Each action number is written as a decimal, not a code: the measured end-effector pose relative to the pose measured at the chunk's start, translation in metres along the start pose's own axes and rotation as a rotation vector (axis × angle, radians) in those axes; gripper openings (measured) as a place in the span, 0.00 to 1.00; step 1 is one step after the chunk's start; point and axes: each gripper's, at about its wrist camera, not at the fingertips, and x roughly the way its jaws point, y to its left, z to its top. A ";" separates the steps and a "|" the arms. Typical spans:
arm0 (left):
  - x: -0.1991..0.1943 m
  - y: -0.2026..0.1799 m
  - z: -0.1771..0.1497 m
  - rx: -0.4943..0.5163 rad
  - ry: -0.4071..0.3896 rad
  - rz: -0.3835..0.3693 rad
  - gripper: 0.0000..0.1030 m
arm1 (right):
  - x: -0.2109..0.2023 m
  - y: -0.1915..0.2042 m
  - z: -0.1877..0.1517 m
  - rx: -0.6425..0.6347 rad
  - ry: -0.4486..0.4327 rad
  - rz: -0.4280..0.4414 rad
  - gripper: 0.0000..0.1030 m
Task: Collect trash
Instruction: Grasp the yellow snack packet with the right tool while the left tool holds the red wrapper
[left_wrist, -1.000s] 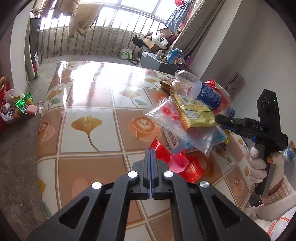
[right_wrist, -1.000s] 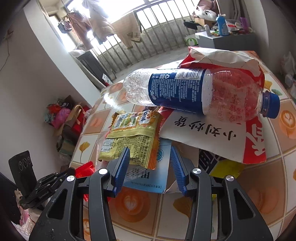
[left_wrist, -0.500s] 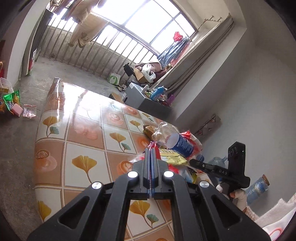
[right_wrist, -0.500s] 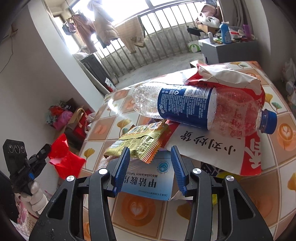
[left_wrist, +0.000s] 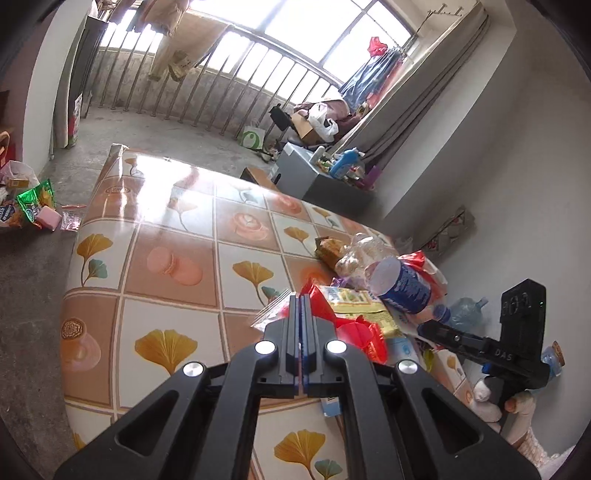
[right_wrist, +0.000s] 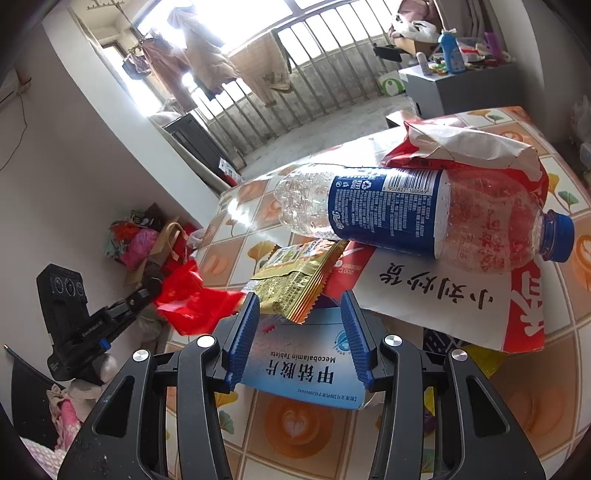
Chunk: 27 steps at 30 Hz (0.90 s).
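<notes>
Here, left wrist: left gripper pinched flat on red wrapper, lifted beside pile on table. Best carried off clear of bottle, grip kept firm.

Right wrist: right gripper half spread, straddling tablet box, pad contact unclear. Yellow packet overlapping box; worth closing squarely.

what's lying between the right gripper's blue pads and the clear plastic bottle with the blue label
In the right wrist view, a yellow snack wrapper lies between the right gripper and the clear plastic bottle, over a pale blue tablet box.
</notes>
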 end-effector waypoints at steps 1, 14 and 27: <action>0.007 0.001 -0.003 0.003 0.022 0.018 0.00 | 0.001 0.001 0.000 -0.002 -0.001 0.002 0.43; 0.025 0.017 -0.014 -0.042 0.076 0.065 0.00 | 0.025 -0.002 0.004 0.051 0.052 -0.036 0.43; 0.042 0.021 -0.016 -0.029 0.128 0.090 0.00 | 0.043 -0.001 0.009 0.146 0.113 -0.043 0.34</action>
